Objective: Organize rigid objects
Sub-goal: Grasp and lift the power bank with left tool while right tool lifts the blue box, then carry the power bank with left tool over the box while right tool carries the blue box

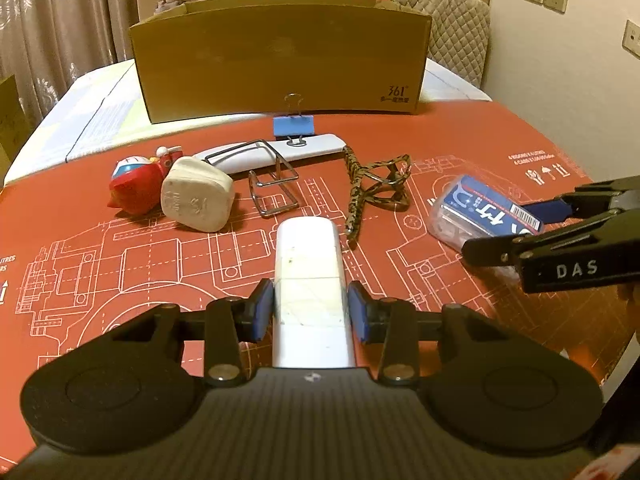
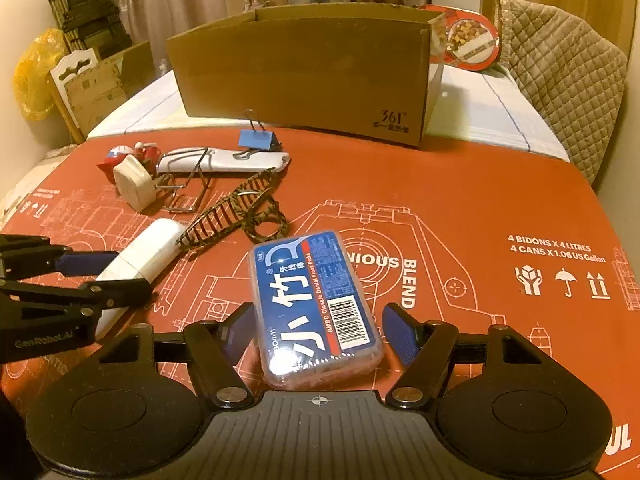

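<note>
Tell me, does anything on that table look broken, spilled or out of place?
Nothing looks broken or spilled. The cardboard box stands upright; the small items lie loosely scattered on the red mat, including a blue binder clip resting against a white case.

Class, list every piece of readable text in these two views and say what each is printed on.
"361°" on the cardboard box; the line below it is too small.
"DAS" on the right gripper.
"GenRobot.AI" on the left gripper.
"DMBO Classic Dental Floss Picks" on the floss box; barcode digits unreadable.
"4 BIDONS X 4 LITRES", "4 CANS X 1.06 US Gallon" and "BLEND" on the red mat.
</note>
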Demonstrator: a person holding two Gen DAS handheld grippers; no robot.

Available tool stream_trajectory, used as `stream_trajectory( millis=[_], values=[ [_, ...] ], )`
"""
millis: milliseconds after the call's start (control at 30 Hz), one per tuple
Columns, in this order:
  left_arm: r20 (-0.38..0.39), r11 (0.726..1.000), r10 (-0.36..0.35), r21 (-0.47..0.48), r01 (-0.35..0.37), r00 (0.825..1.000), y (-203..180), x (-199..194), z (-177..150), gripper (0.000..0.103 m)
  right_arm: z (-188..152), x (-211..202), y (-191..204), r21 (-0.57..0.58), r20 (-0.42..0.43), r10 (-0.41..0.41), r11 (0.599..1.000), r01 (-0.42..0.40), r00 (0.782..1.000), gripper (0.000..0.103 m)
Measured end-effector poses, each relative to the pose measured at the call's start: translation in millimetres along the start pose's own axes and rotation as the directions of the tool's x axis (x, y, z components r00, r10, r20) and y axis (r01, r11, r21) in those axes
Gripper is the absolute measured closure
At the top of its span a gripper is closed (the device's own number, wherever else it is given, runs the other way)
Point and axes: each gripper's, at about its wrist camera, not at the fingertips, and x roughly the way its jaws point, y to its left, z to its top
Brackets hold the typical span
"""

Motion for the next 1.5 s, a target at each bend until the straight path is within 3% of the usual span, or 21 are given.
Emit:
stream_trajectory(
  millis=[67, 900, 1500],
  values=[
    [0.004, 1.0, 0.002, -0.003, -0.002, 1.0, 0.6, -1.3, 0.7, 0.068, 0.2, 0.5, 2.7, -0.015, -0.006, -0.004, 1.0, 0.004, 1.0, 0.045],
    [0.086, 0.998, 0.01, -0.061, -0.004, 0.996, 13.2, -28.3, 27.8, 0.068, 25.6, -32.6, 15.5, 0.0, 0.139, -0.005, 1.0, 0.005, 0.99, 0.049],
    [0.219, 0.998, 0.001, -0.058, 0.012, 0.976, 30.9, -36.1, 112.0, 0.068, 121.9, -55.1, 13.1, 0.018, 0.338, 0.02, 0.999, -0.028, 0.941, 0.049]
  ],
)
